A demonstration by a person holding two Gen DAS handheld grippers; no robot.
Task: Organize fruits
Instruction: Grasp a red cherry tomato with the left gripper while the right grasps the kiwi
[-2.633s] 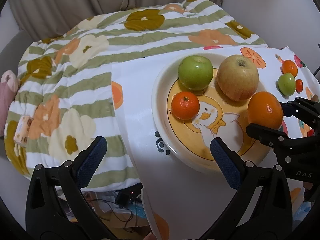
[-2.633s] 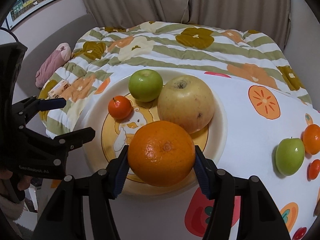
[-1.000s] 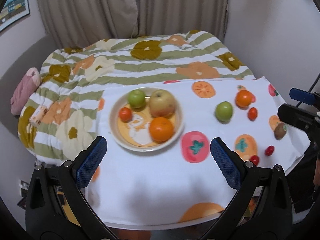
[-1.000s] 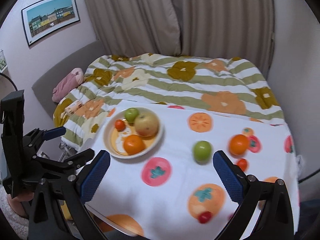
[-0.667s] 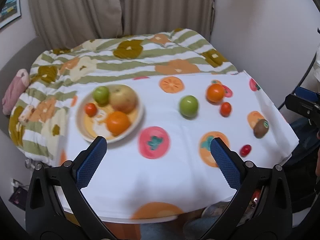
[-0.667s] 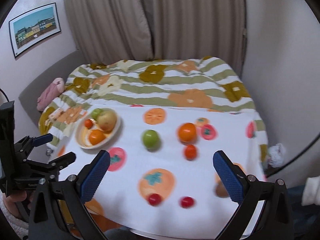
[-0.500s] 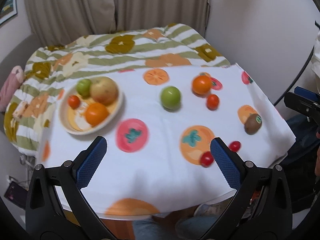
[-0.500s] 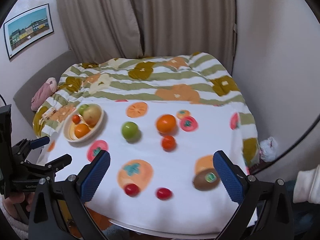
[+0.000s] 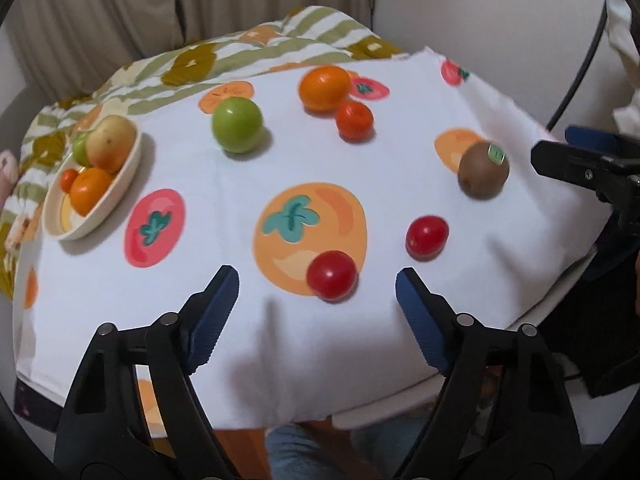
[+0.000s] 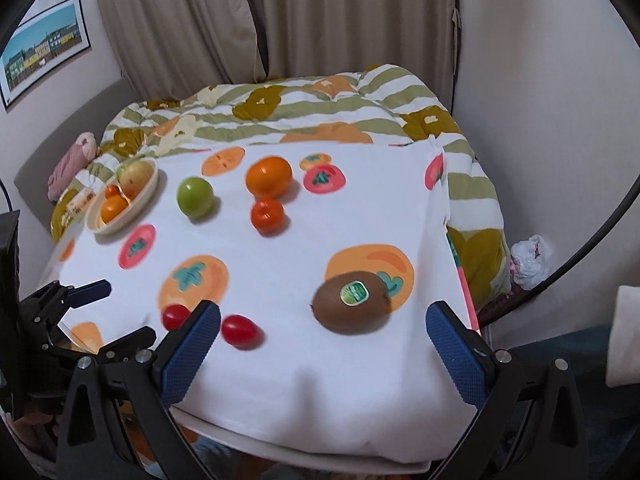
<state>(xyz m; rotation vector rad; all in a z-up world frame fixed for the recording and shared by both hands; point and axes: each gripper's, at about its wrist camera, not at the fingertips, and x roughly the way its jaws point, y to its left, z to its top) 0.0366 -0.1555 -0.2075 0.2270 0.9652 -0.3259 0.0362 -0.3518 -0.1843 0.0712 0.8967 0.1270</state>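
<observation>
Cream plate point(image 9: 132, 160) at far left of the table w/ 4 fruits in it already: yellow apple point(image 9: 110, 143), orange point(image 9: 90, 190), a small green one and a small red-orange one. Approx. 6 left loose on the cloth point(image 9: 240, 320): green apple point(image 9: 237, 125), big orange point(image 9: 325, 87), small tangerine point(image 9: 354, 120), kiwi point(image 10: 351, 303) and 2 cherry tomatoes point(image 9: 331, 275). Left gripper point(image 9: 318, 300) and right gripper point(image 10: 322, 344) both spread wide, holding nothing, so prob. under halfway; kiwi sits just ahead of the right one, nearest tomato just ahead of the left.
</observation>
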